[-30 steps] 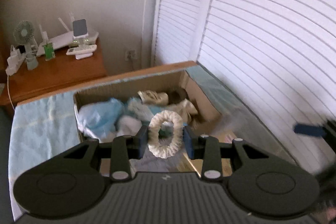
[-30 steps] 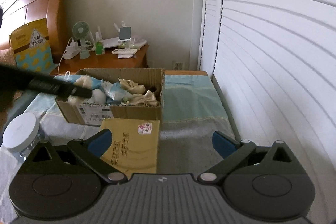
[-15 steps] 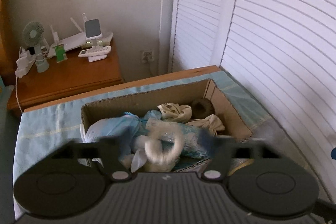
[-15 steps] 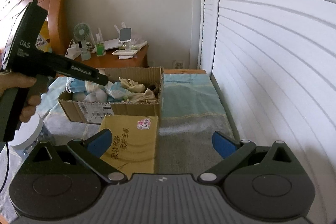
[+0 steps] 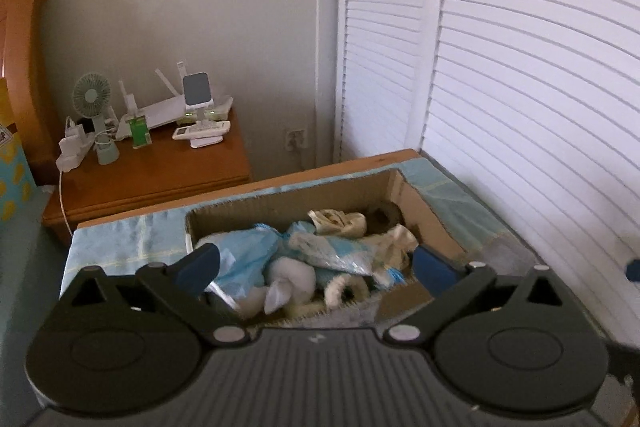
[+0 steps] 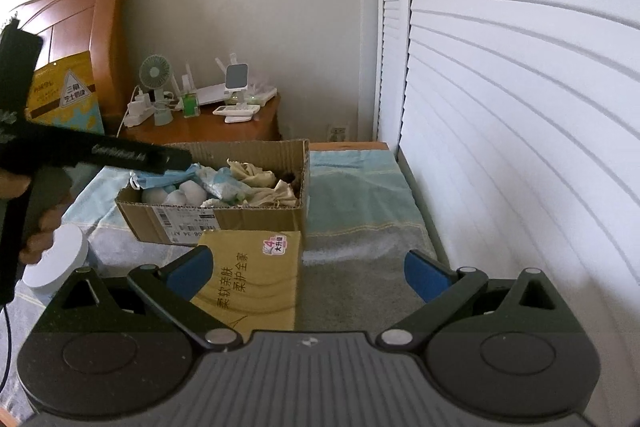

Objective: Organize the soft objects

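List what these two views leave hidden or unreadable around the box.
- Cardboard box near wall: left wrist view, cut off behind the open left hand-held gripper.
- Box label: right wrist view, print too small.
- White lidded container: right wrist view, body hidden by the hand.

Right tool (image 6: pixel 306 267) spread wide above a tan packet (image 6: pixel 256 279), cardboard box (image 6: pixel 224 217) of soft items beyond

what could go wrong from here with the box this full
The cardboard box is heaped to its rim, so the white fluffy ring lying near the front edge might roll out. The open left gripper hangs low over the pile and could snag the blue plastic bag. The yellow tissue pack leans against the box and may slip.
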`<state>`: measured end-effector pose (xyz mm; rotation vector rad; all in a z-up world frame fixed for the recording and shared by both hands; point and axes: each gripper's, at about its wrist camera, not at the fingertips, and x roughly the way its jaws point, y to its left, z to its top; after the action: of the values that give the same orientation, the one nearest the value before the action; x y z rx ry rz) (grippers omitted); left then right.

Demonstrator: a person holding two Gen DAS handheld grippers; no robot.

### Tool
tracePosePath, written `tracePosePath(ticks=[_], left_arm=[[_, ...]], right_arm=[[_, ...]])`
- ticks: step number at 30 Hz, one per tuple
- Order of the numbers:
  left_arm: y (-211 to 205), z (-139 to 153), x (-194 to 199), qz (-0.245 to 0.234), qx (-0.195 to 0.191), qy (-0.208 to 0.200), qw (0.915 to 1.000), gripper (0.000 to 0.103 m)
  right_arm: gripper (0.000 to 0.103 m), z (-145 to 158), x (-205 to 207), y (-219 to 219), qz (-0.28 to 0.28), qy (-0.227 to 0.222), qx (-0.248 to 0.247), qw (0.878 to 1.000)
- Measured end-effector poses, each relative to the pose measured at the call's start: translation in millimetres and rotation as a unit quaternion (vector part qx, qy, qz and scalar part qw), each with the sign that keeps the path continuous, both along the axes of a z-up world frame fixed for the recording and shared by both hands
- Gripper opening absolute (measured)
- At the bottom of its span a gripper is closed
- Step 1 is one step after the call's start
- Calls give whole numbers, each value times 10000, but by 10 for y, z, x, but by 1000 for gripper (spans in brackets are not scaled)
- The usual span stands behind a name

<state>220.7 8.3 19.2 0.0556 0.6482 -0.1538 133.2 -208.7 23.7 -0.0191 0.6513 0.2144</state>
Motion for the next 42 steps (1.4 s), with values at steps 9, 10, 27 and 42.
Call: tracePosePath(ticks=[9,10,27,42], left_arm=[[3,-153,-575,160,-188,204,9995,102],[17,-165,-645,209,-224,208,9993,102],[-26,220,-1213,838,92,110,9964,102],[-7,245,-1265,939,150,181,9953,102]], right_arm=[[103,22,-66,48,-96,130,-158,9997],[103,19,-71,58,-117,176,-169,9996],[103,224,-262,214,-265,391,-238,9986],[103,253,-276,257,-282,371,-305,9984]])
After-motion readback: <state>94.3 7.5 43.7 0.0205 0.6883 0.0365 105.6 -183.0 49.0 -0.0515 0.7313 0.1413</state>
